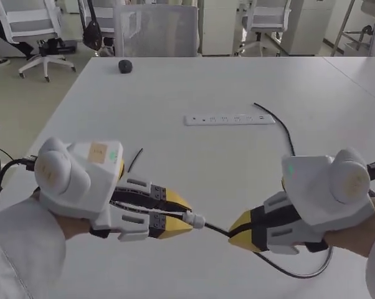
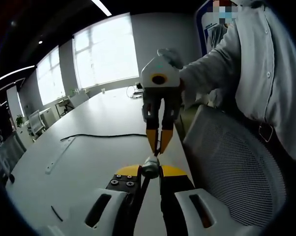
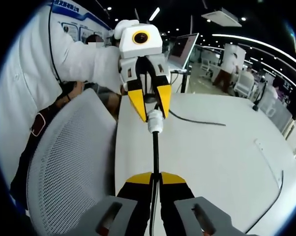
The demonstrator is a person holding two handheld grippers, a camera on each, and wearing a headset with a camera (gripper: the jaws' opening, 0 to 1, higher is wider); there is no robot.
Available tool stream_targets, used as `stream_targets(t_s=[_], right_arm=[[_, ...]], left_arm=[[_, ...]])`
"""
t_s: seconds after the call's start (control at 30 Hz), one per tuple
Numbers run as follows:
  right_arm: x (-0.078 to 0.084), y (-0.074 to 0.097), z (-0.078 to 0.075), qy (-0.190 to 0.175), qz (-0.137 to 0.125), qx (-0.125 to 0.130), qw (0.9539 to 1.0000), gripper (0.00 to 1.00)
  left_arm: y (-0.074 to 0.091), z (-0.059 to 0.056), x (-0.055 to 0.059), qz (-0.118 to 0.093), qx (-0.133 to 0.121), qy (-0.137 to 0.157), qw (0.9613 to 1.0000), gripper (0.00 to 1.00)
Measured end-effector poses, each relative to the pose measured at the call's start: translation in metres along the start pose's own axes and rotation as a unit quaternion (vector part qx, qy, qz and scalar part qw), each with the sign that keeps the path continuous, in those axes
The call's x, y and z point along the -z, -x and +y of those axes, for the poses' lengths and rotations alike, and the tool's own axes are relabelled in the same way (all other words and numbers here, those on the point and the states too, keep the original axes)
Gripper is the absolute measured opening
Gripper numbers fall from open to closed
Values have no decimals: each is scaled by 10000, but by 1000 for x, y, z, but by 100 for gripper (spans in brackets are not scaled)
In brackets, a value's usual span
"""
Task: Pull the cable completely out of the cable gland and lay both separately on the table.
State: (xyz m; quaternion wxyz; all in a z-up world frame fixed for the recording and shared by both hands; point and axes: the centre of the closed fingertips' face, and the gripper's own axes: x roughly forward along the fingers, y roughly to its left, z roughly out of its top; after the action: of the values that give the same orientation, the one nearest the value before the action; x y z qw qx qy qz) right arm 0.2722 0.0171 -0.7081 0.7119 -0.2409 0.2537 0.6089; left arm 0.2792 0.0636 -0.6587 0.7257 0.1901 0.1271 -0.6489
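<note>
Head view: left claw at 7 o'clock, clenched on the white gland. Right claw at 5 o'clock, clamped on the black cable near the gland. The claws are pointed tip to tip, near but apart, with a short straight run of cable between them. Cable is not yet pulled out of the gland. Past the right claw, the slack is looped round at 5 o'clock, apparently resting on the desk. Both claws are held over the desk's near edge.

Left gripper view: gland is pinched between this claw's own yellow tips. The right claw is seen at 12 o'clock, closed on the cable.

Right gripper view: cable is gripped between this claw's own tips and runs up to the gland at 12 o'clock, held by the left claw.

A power strip is laid at 1 o'clock in the head view, with a separate black lead at its right end.
</note>
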Motion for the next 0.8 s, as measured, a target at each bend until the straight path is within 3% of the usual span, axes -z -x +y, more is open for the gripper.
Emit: stream_targets(t_s=[0.47,0.8], right_arm=[[70,2,-9,-547,603,121,9966,0],[101,5,-13,-789,897,163,9927,0]], left_arm=[[5,5,0,-20,-92,20,10000,14],[10,8,0,-31,-166,26,9999,14]])
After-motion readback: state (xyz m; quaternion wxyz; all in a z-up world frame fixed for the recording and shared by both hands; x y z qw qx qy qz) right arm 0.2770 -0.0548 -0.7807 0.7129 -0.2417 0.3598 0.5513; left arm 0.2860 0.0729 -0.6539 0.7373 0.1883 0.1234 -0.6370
